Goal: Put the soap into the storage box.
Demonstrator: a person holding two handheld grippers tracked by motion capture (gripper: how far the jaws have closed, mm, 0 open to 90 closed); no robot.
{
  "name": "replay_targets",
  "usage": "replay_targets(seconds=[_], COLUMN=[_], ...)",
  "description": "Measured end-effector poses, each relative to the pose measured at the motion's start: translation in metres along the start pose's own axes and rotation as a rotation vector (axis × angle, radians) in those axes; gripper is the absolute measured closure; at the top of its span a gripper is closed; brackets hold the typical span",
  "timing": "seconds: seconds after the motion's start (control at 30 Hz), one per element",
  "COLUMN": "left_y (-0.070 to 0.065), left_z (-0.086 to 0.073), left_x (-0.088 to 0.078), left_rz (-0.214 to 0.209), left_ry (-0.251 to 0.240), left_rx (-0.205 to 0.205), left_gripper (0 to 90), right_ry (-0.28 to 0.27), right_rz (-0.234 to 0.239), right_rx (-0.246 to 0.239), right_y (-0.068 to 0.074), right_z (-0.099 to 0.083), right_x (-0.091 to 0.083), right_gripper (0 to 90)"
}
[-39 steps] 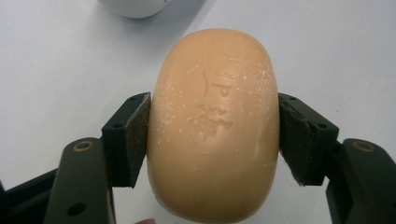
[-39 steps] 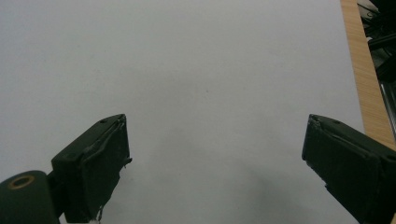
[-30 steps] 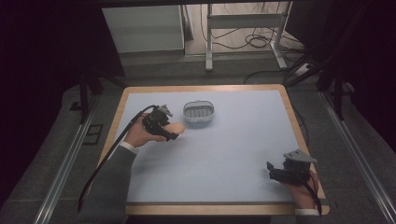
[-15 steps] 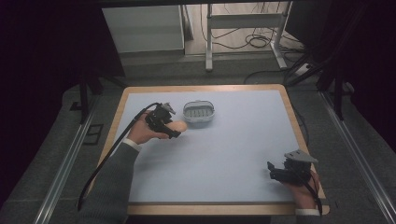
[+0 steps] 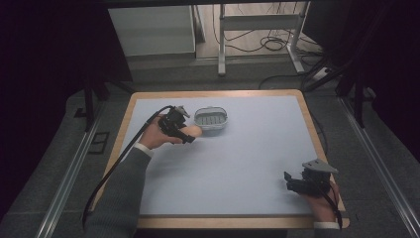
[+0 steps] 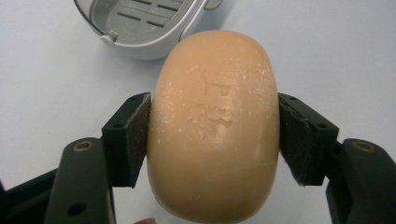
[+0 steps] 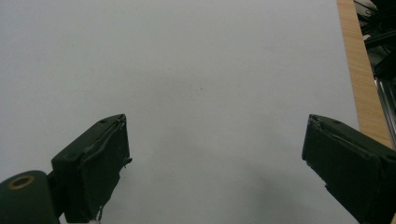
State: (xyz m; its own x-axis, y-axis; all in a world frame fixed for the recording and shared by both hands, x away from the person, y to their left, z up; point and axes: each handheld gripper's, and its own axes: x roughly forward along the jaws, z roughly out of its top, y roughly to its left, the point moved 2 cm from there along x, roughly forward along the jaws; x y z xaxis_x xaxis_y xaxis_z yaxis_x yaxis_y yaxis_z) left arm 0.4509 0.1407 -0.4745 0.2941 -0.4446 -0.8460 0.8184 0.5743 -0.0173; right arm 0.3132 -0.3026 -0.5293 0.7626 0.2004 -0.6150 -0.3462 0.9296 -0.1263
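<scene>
An oval orange bar of soap is clamped between the two black pads of my left gripper. In the high view the left gripper holds the soap just left of a small white soap dish with a grey slotted insert. The dish lies just beyond the soap in the left gripper view. My right gripper rests near the table's front right corner, its jaws wide apart with nothing between them.
A pale blue mat covers the table, with a wooden rim around it. A cable trails from the left gripper along the sleeve. Beyond the table stand a white panel and metal legs with cables on the floor.
The left hand has carried the soap slightly toward the soap dish. The right gripper has stayed where it was.
</scene>
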Motion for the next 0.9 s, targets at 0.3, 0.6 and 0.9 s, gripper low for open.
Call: replay_targets(seconds=[0.3,0.6,0.9], left_y=[0.003,0.009,0.014], left_z=[0.008,0.023,0.041], left_x=[0.000,0.005,0.013], left_rz=[0.003,0.002,-0.001], left_ry=[0.002,0.005,0.017], left_rx=[0.008,0.021,0.041], left_gripper=[32.6,32.6,32.6], right_ry=[-0.001,-0.001,0.001], right_rz=[-0.002,-0.001,-0.004], right_rx=[-0.002,-0.001,0.002], right_y=[-0.001,0.000,-0.002], right_z=[0.000,0.000,0.000], right_x=[0.000,0.000,0.000], right_gripper=[7.2,7.2,7.3])
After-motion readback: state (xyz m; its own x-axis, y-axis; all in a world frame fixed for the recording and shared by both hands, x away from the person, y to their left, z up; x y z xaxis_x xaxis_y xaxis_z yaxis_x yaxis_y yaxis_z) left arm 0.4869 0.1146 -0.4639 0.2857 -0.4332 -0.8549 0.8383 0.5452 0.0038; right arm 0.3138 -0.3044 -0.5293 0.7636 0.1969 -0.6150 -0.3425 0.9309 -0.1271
